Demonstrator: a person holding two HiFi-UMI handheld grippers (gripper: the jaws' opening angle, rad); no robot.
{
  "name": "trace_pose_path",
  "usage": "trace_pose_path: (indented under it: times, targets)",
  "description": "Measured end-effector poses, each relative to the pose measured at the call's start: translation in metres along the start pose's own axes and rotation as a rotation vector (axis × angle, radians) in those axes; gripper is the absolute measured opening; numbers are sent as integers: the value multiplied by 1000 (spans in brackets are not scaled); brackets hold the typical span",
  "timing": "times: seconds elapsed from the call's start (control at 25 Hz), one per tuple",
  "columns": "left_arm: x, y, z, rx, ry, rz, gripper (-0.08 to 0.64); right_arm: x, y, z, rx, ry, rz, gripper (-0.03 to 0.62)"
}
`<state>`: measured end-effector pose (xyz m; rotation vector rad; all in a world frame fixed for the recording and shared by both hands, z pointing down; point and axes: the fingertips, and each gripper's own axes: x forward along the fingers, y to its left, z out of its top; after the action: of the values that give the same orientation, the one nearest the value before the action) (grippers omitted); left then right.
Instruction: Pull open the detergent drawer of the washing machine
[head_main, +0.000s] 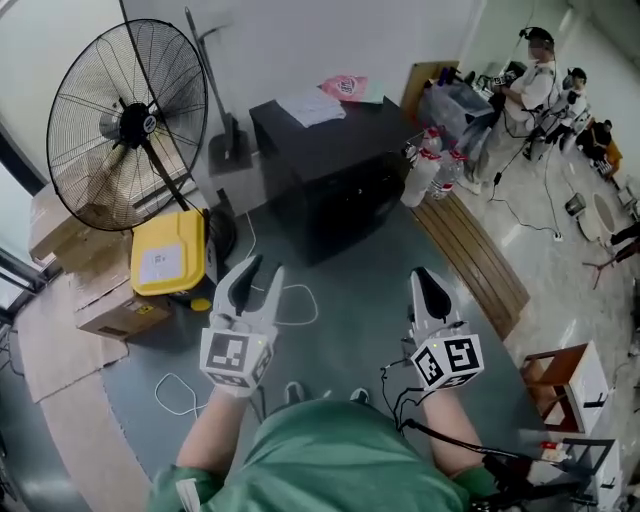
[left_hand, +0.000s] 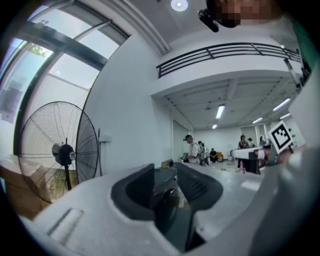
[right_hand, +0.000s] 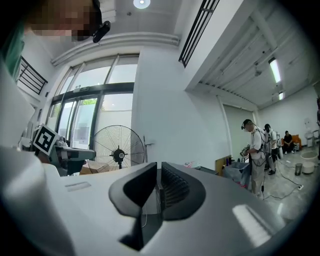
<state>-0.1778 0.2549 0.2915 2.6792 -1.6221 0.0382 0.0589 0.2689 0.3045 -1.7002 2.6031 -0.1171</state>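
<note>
1. Black and box-shaped, the washing machine (head_main: 330, 180) is seen in the head view standing on the grey floor near the white wall. It is ahead of both grippers and well apart from them. Its detergent drawer cannot be made out from this angle.
2. A white cloth (head_main: 310, 107) and a pink packet (head_main: 345, 86) are laid on the machine's top.
3. The left gripper (head_main: 262, 272) is held low and left of centre, pointed towards the machine. In the left gripper view, the left gripper (left_hand: 165, 172) is shown with its jaws spread apart and nothing between them. Only the dark machine is seen through the gap.
4. The right gripper (head_main: 428, 280) is held level with the left one, to its right. In the right gripper view, the right gripper (right_hand: 158, 170) is shown with its jaws drawn together to a thin slit, and nothing is held.
5. A large standing fan (head_main: 128, 125) is placed at the far left. A yellow bin (head_main: 168, 255) stands at its foot and cardboard boxes (head_main: 105, 300) are stacked beside the bin.
6. A slatted wooden bench (head_main: 470, 255) runs along the right of the machine, with water bottles (head_main: 425, 170) stood at its far end.
7. A loose white cable (head_main: 180, 395) is trailed over the floor by the left gripper.
8. Several people (head_main: 530, 85) are gathered at the upper right, well apart from the machine.
</note>
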Motion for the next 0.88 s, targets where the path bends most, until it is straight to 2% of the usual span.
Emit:
trace_pose_path:
  times: [0.04, 0.2, 0.28, 0.52, 0.72, 0.88]
  targets:
    - [-4, 8, 0, -3, -2, 0, 145, 2, 6, 2, -3, -7, -1, 12]
    - [-21, 34, -4, -19, -2, -26, 156, 9, 33, 7, -17, -35, -12, 108]
    - [-27, 47, -10, -24, 0, -41, 156, 13, 48, 5, -22, -36, -21, 128]
    - [-33, 72, -33, -60, 37, -73, 156, 17, 70, -16, -30, 16, -59, 141]
    - [-19, 70, -44, -61, 56, -86, 156, 23, 58, -27, -3, 24, -66, 141]
    - [4, 70, -56, -58, 81, -73, 156, 42, 44, -42, 39, 34, -26, 141]
